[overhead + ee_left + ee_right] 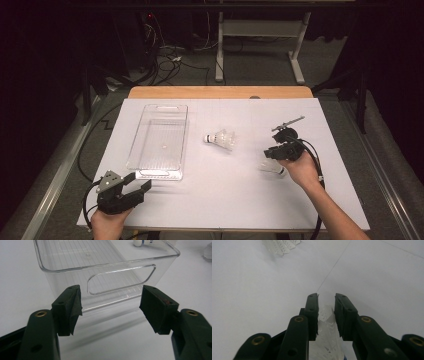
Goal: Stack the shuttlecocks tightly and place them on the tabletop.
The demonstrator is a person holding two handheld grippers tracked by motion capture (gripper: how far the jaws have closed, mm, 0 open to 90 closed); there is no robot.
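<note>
A white shuttlecock (272, 168) lies on the white sheet under my right hand, and its feather skirt (326, 322) fills the gap between the jaws of my right gripper (326, 297), whose pads touch it on both sides. In the high view the right gripper (271, 154) sits low over that shuttlecock. A second shuttlecock (220, 139) lies on its side in the middle of the sheet, its skirt (280, 245) ahead of the right jaws. My left gripper (142, 183) rests at the near left, open and holding nothing (110, 307), and points at the near end of a clear plastic bin (112, 272).
The clear bin (165, 106) stands lengthwise on the left half of the white sheet (225, 200) with nothing inside. The sheet covers a wooden table (220, 92). Cables trail from both grippers off the near edge. Beyond the table are a dark floor, cables and a table frame.
</note>
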